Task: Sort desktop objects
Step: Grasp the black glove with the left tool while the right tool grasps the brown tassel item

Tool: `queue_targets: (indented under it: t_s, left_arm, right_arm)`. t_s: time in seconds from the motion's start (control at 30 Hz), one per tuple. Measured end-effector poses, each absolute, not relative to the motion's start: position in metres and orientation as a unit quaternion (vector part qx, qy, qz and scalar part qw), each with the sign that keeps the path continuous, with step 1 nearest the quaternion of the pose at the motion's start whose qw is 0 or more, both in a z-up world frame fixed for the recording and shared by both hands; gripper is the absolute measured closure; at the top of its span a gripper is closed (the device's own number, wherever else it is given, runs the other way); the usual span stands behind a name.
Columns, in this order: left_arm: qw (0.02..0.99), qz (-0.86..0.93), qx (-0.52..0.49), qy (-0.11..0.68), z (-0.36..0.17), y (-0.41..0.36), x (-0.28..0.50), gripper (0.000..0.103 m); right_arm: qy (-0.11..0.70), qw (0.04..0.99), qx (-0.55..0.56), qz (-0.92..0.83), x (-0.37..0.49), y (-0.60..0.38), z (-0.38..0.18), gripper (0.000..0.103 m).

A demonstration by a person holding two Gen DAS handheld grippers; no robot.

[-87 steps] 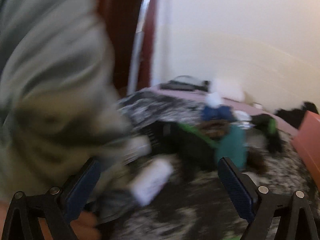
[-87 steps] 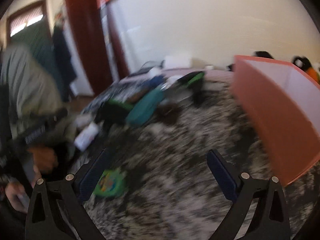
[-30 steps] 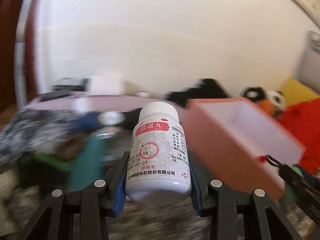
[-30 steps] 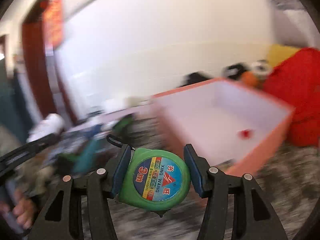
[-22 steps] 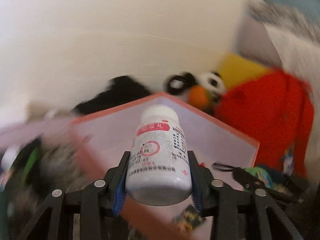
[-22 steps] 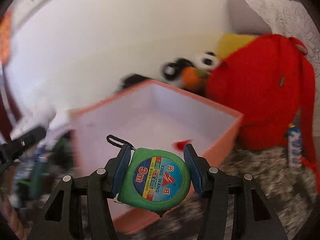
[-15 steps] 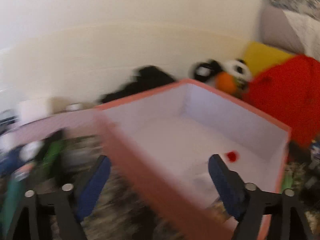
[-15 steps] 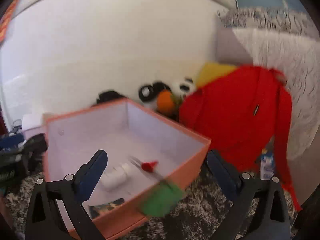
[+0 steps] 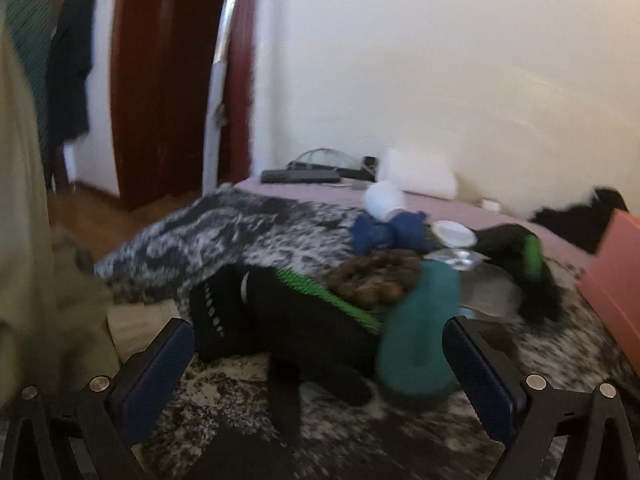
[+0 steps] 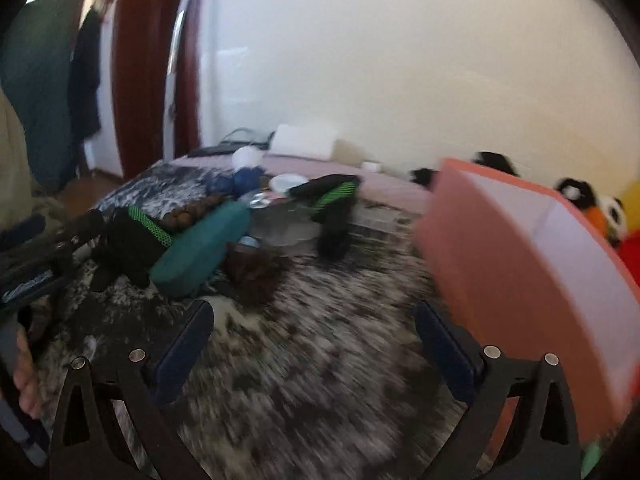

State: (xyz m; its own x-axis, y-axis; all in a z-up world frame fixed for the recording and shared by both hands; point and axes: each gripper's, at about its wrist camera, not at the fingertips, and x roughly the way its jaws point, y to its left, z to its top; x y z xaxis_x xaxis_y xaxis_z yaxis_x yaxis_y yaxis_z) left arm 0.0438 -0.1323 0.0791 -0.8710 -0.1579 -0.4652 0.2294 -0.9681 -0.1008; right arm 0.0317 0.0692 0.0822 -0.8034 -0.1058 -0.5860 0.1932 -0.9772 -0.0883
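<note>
No text or labels can be read.

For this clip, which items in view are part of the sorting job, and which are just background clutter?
Part of the job:
teal case
black and green glove
blue cloth
orange box
left claw and right claw, both open and empty

Just lying about:
panda toys
white pillow
hanging coat

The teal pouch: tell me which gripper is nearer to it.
Left. The left gripper is open right in front of the teal pouch, which lies by its right finger. The right gripper is open farther back over the speckled blanket.
</note>
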Motion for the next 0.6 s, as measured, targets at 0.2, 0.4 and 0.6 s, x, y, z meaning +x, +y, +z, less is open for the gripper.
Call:
queue_targets:
  t_s: [0.2,0.4,0.6]
  left_arm:
    - [0.098,-0.933,0.326,0.12,0.023,-0.154,-0.031,0.001]
    - [0.141,-0.898,0.401,0.112,0.004,-0.16,-0.073,0.038]
    - [0.142,-0.9,0.399,0.102,0.009,-0.157,-0.062,0.083]
  right_arm:
    - [0.147,0.067,0.356,-0.92,-0.062,0.03,0.018,0.008]
    - [0.087,0.124,0.421,-0.894,-0.113,0.02,0.001,0.085]
    - [0.062,0.128,0.412,-0.9,-0.096,0.02,0.008,0.094]
